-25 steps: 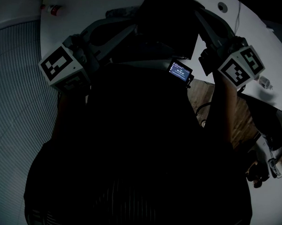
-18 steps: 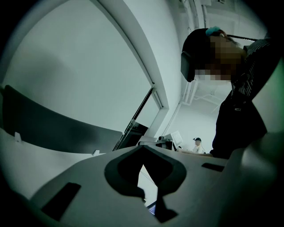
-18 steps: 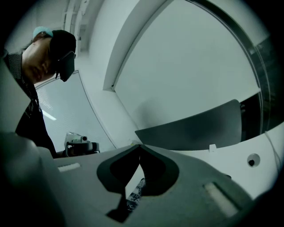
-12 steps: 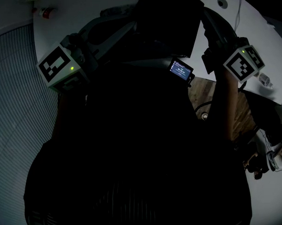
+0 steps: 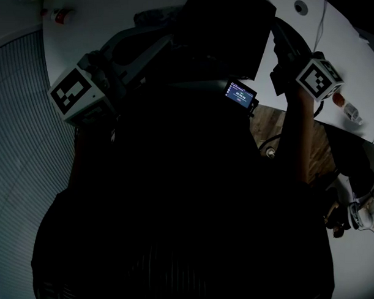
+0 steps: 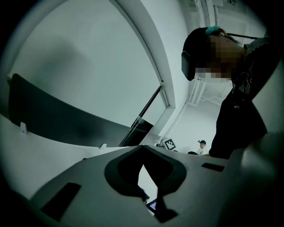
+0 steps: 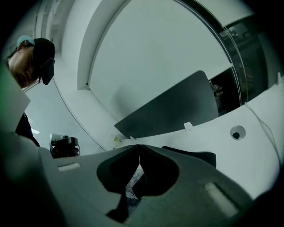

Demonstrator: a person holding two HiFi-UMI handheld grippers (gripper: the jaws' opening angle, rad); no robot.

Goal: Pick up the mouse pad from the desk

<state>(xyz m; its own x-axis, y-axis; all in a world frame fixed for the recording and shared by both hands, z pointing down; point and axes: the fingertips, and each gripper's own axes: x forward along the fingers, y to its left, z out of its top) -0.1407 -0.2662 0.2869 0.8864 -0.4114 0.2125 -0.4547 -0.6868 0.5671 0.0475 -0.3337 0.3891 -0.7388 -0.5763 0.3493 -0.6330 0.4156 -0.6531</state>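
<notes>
The black mouse pad (image 5: 223, 32) shows as a dark sheet over the white desk (image 5: 118, 14) at the top of the head view. It also appears in the right gripper view as a flat black sheet (image 7: 193, 156) on the desk, just right of the jaws. My left gripper (image 5: 169, 36) reaches toward the pad's left edge, and its jaws look shut with nothing between them (image 6: 143, 150). At the pad's right edge, my right gripper (image 5: 278, 34) has its jaw tips together (image 7: 140, 147). No frame shows the pad between either pair of jaws.
A red-capped bottle (image 5: 57, 15) stands at the desk's far left and a small bottle (image 5: 347, 110) at its right edge. A cable hole (image 5: 296, 7) and a cable (image 5: 318, 25) lie beyond the pad. A dark divider panel (image 7: 177, 104) rises behind the desk. A lit screen (image 5: 240, 94) hangs at my chest.
The right gripper's marker cube has moved slightly up and turned. The left gripper has barely shifted. The pad stays between the two grippers.
</notes>
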